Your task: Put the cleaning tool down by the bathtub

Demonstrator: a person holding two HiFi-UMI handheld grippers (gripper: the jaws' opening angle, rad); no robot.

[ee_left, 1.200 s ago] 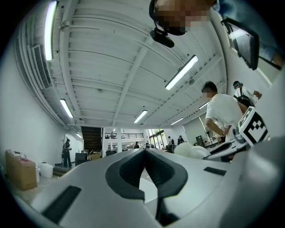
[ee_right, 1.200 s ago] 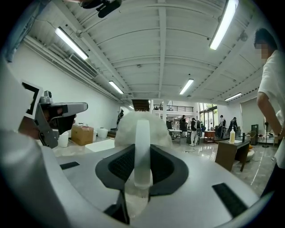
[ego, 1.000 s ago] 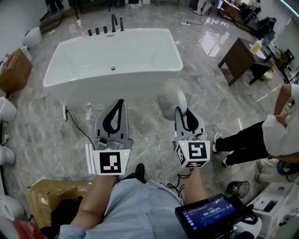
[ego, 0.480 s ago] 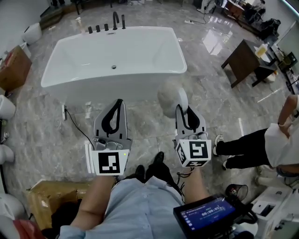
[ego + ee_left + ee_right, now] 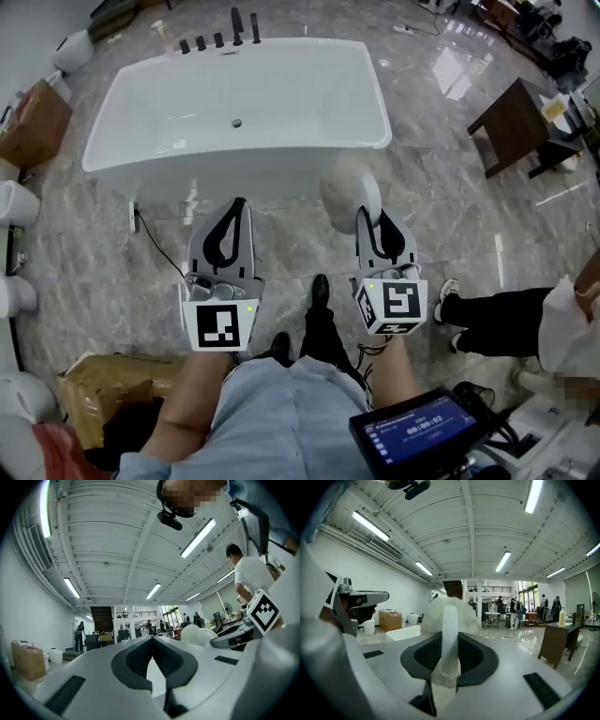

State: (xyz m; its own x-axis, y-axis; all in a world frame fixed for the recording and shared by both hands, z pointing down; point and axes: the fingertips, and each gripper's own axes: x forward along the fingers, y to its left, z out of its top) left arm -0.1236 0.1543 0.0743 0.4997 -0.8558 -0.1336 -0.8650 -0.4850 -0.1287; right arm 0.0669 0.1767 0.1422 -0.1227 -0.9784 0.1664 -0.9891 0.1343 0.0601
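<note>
A white freestanding bathtub [image 5: 239,108] stands on the grey marble floor ahead of me. My right gripper [image 5: 365,222] is shut on the white handle of the cleaning tool, a fluffy white duster [image 5: 349,194] whose head sticks up past the jaws, short of the tub's near right corner. In the right gripper view the duster [image 5: 449,616] rises between the jaws of the right gripper [image 5: 450,653]. My left gripper [image 5: 238,208] is shut and holds nothing, level with the right one; in the left gripper view its tips [image 5: 152,639] meet.
Black taps [image 5: 218,33] line the tub's far rim. A cable [image 5: 159,253] runs over the floor left of the left gripper. A cardboard box [image 5: 33,122] and white toilets [image 5: 17,202] stand left; a dark table [image 5: 513,122] and a seated person's legs [image 5: 492,314] are right.
The view has shifted toward the bathtub, and my leg has stepped forward between the grippers. Both grippers keep their pose, and the duster stays in the right one.
</note>
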